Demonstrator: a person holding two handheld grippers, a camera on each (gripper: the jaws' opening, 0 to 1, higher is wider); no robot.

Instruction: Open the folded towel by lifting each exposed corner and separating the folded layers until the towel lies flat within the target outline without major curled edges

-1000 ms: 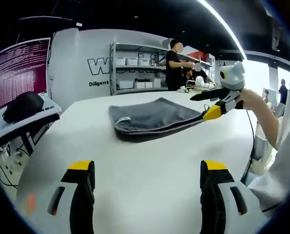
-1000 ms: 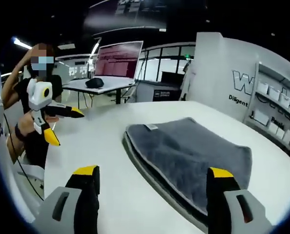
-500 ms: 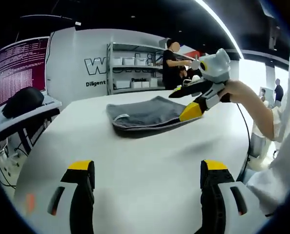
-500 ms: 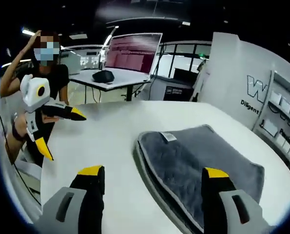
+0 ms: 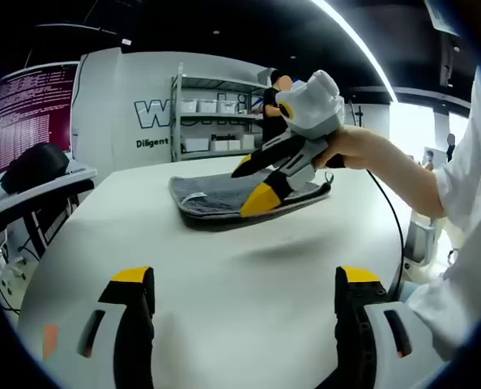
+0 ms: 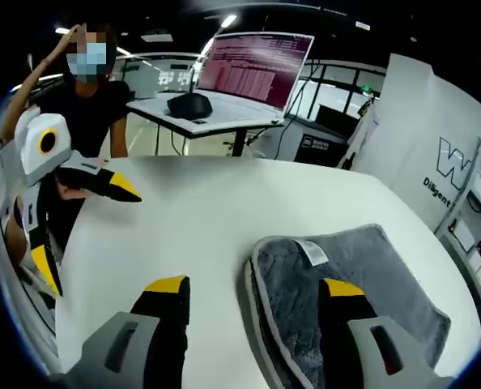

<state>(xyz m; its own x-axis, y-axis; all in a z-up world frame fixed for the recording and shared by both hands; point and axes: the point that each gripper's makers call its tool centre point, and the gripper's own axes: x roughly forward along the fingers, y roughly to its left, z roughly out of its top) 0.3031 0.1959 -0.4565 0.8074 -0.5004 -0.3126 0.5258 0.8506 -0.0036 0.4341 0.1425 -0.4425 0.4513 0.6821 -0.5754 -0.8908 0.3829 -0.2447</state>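
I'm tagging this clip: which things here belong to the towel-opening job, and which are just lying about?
Belongs to the job:
folded grey towel with a white label
right gripper, open, above the towel
left gripper, open
white table

Just lying about:
black bag on a side desk
large monitor with pink text
metal shelving with white bins

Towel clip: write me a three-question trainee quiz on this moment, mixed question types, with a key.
1. True or false: the towel is still folded.
2. Which gripper is over the towel? A) left gripper B) right gripper
3. Fill in: near the towel's corner there is a white ____.

Key: 1 true; 2 B; 3 tag.
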